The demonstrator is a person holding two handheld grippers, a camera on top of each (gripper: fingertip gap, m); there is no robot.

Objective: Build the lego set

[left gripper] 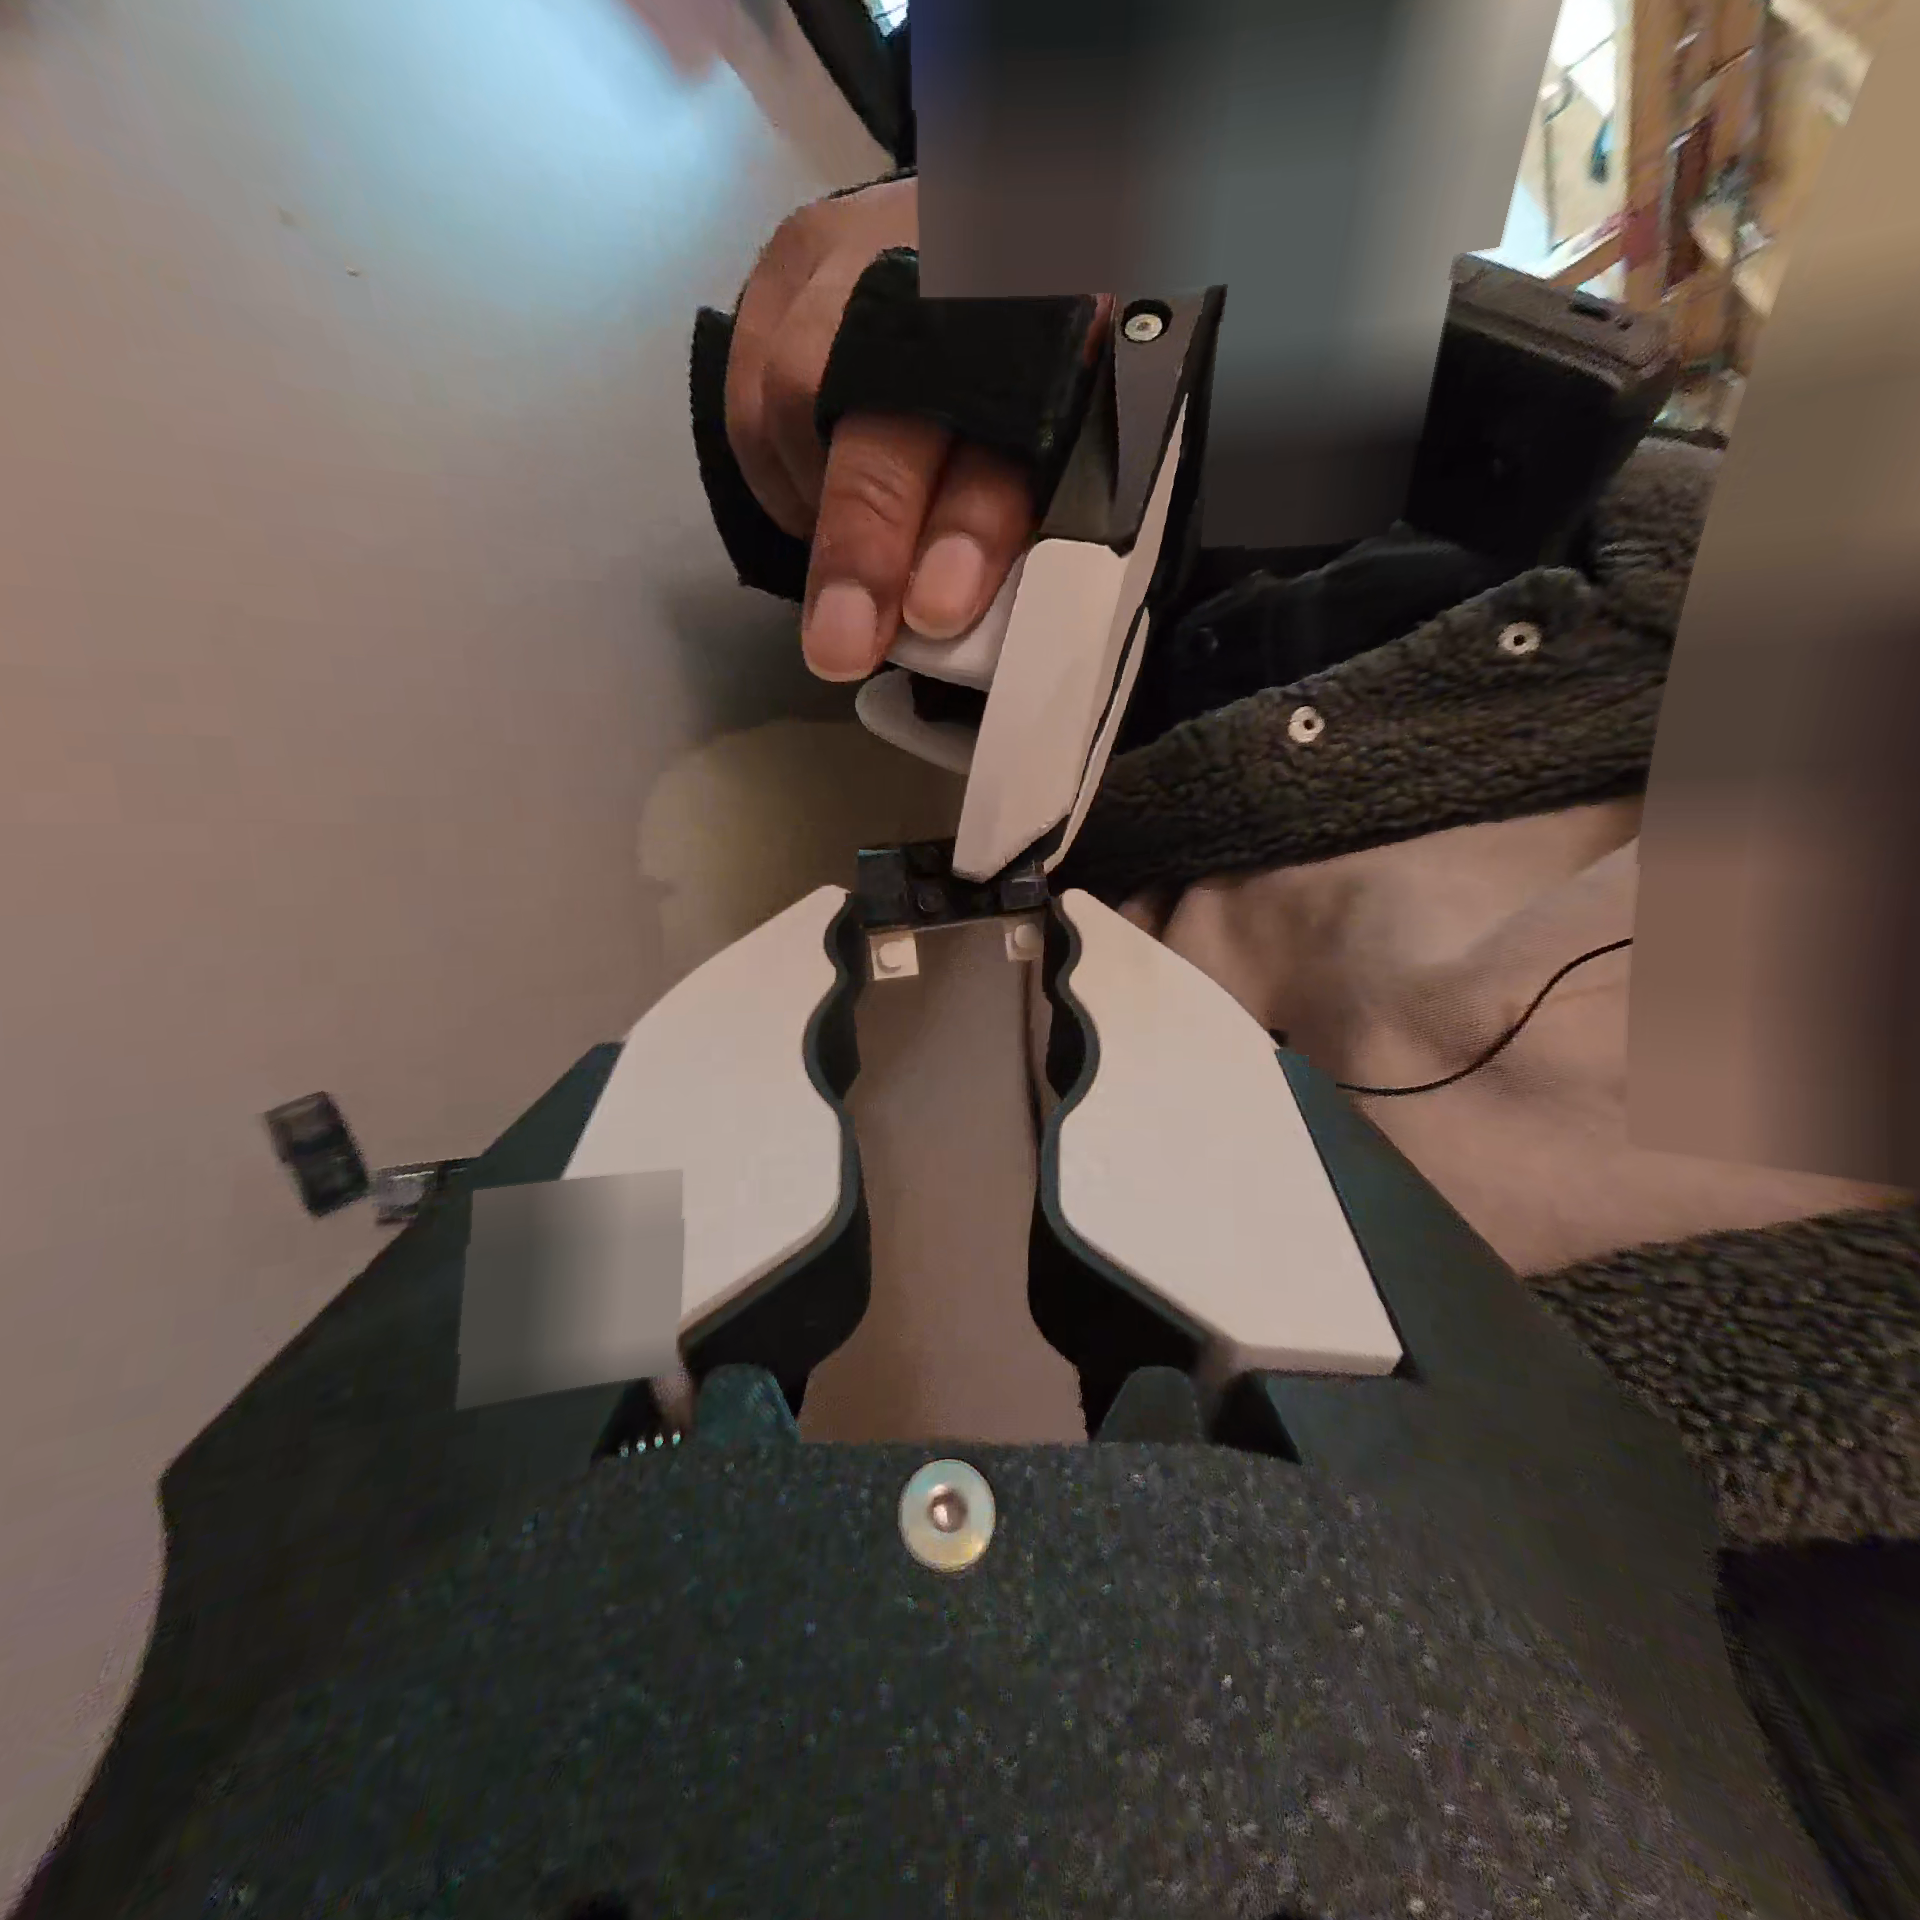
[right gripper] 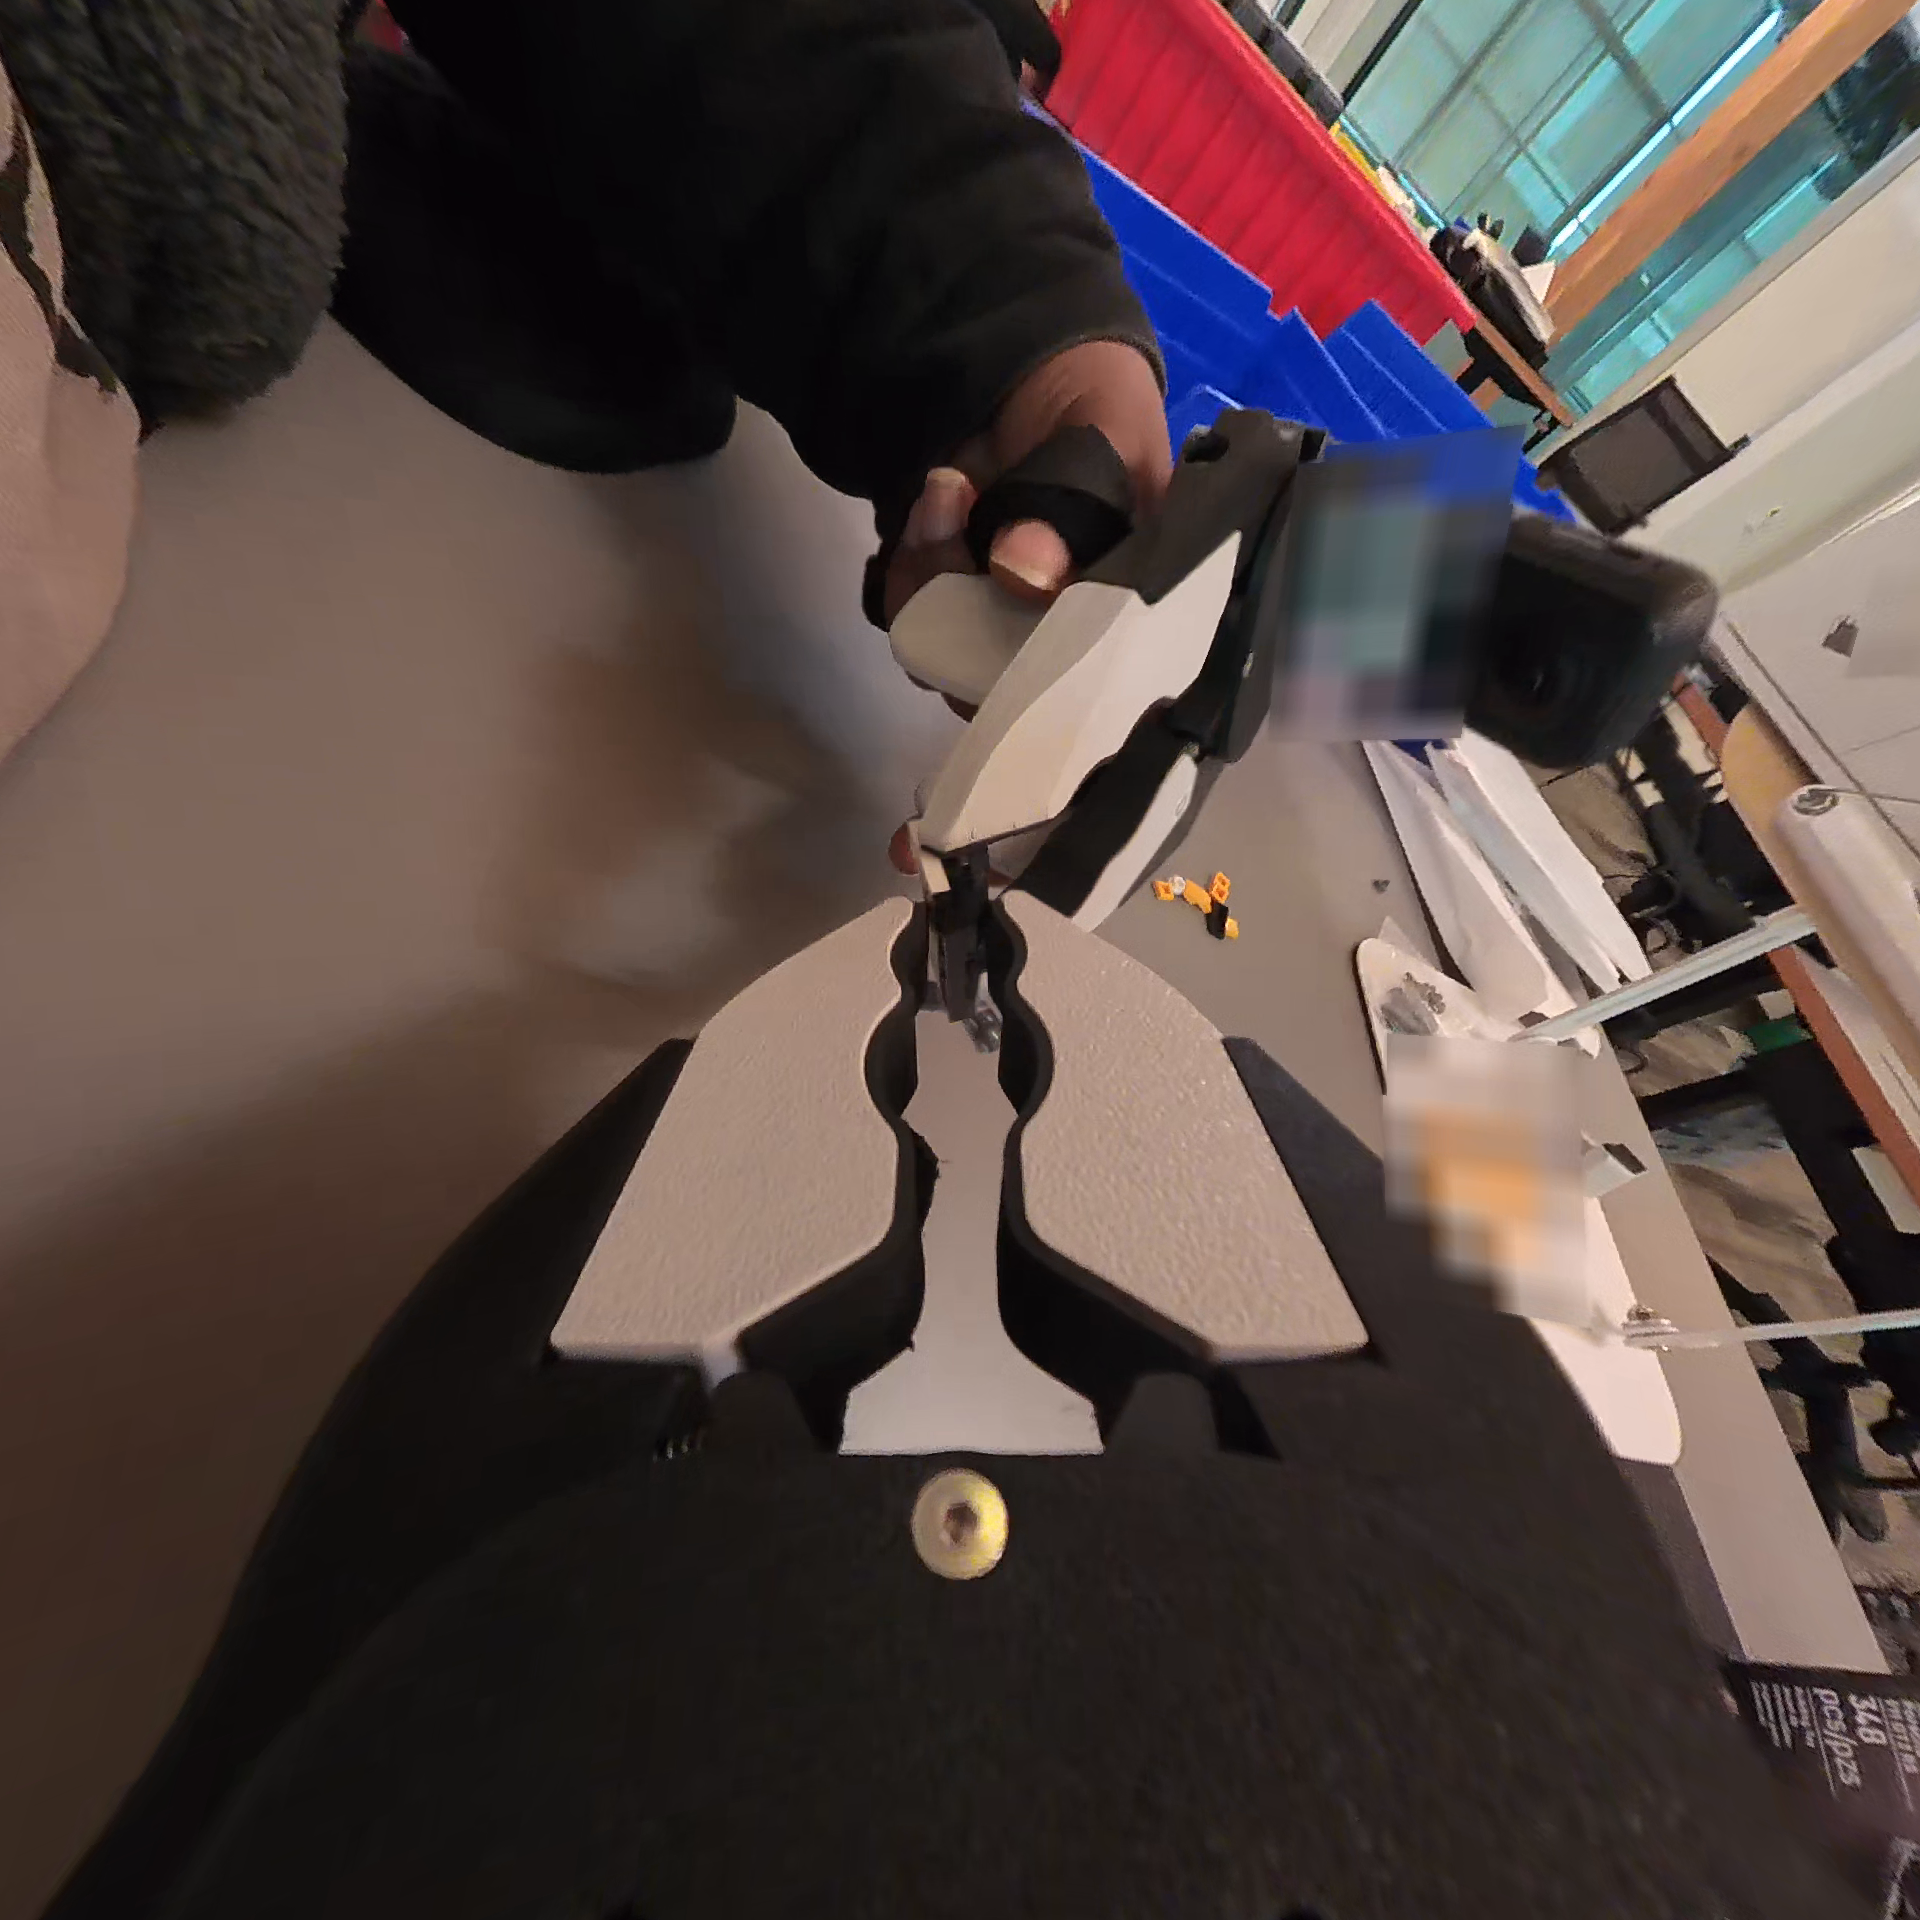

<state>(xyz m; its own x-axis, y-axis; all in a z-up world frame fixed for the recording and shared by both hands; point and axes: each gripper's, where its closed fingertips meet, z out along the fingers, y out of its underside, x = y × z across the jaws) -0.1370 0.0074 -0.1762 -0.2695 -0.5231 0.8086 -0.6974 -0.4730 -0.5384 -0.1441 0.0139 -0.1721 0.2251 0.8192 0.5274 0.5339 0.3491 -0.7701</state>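
A small black Lego assembly point(left gripper: 906, 896) with two white bricks point(left gripper: 894, 956) under it is held in the air between both grippers. My left gripper point(left gripper: 951, 906) is shut on its two ends. My right gripper point(left gripper: 1000, 860) comes down from above, its tips closed on the top of the assembly. In the right wrist view, my right gripper point(right gripper: 961, 925) clamps the thin black piece point(right gripper: 964, 961), with a small grey part point(right gripper: 982, 1031) hanging below. The left gripper point(right gripper: 938, 854) meets it from the upper right. A hand holds each gripper.
Loose black bricks point(left gripper: 312, 1148) lie on the grey table point(left gripper: 312, 623) at the left. Small orange pieces point(right gripper: 1205, 899) and clear plastic bags point(right gripper: 1507, 883) lie to the right, by a white sheet point(right gripper: 1621, 1392). Blue bins point(right gripper: 1278, 343) and a red bin point(right gripper: 1226, 135) stand behind. A fleece jacket point(left gripper: 1455, 727) is close.
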